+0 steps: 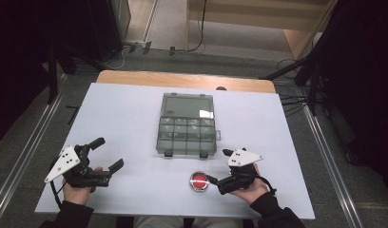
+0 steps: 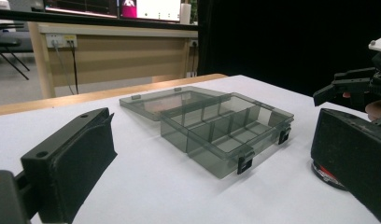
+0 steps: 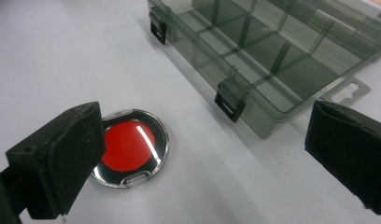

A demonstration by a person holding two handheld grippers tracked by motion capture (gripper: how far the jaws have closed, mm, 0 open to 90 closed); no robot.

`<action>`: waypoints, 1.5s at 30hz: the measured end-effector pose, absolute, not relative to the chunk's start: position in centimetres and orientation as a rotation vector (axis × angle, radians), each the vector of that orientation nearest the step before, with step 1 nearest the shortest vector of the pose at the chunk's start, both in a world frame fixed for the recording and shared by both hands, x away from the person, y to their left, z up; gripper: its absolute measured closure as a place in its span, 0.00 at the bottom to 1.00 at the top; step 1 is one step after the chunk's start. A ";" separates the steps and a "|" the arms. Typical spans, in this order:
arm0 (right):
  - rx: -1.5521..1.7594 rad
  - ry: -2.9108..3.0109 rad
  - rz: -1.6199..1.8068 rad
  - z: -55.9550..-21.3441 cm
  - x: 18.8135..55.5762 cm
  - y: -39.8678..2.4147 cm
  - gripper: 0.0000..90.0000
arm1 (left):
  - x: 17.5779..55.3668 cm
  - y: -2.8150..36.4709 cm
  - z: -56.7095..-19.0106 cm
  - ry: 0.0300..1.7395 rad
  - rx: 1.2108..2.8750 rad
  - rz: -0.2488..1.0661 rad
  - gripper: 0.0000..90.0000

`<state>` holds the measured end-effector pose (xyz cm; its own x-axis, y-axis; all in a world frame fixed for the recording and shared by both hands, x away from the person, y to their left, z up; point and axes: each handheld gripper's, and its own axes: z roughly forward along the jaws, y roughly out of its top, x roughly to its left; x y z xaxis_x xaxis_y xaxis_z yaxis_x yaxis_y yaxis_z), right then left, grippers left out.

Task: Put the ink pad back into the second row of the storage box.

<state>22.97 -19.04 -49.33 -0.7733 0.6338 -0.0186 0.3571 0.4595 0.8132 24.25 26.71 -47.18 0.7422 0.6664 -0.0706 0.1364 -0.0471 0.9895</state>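
A smoky grey clear compartment box (image 1: 186, 137) lies open mid-table, its lid (image 1: 187, 105) folded flat behind it and its several compartments bare. In front of it sits a round clear case with a red disc (image 1: 199, 182). My left gripper (image 1: 107, 154) is open at the front left, holding nothing. My right gripper (image 1: 219, 166) is open just right of the disc. In the right gripper view the red disc (image 3: 129, 147) lies beside the left jaw and the box (image 3: 272, 60) is ahead. The left gripper view has the box (image 2: 226, 130) between the jaws, farther off.
A pale sheet (image 1: 135, 118) covers the table, with the wooden edge (image 1: 182, 80) bare at the back. Black stands (image 1: 306, 71) and cables crowd the floor on both sides. Metal rails (image 1: 325, 142) run along the table's flanks.
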 end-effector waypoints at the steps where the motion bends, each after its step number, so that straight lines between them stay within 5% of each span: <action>1: 0.837 2.406 1.214 -49.3 23.0 -18.9 0.00 | 24.3 26.7 -47.2 0.668 1.587 0.484 0.00; 45: 0.583 2.788 0.850 -49.3 24.5 -13.6 0.02 | 24.3 26.7 -47.2 0.664 1.592 0.474 0.00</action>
<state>24.51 -13.60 -49.32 -0.9095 0.4132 -0.0465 0.3169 0.7612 0.5658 24.31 26.66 -47.23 0.7467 0.6609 -0.0755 0.1431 -0.0487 0.9885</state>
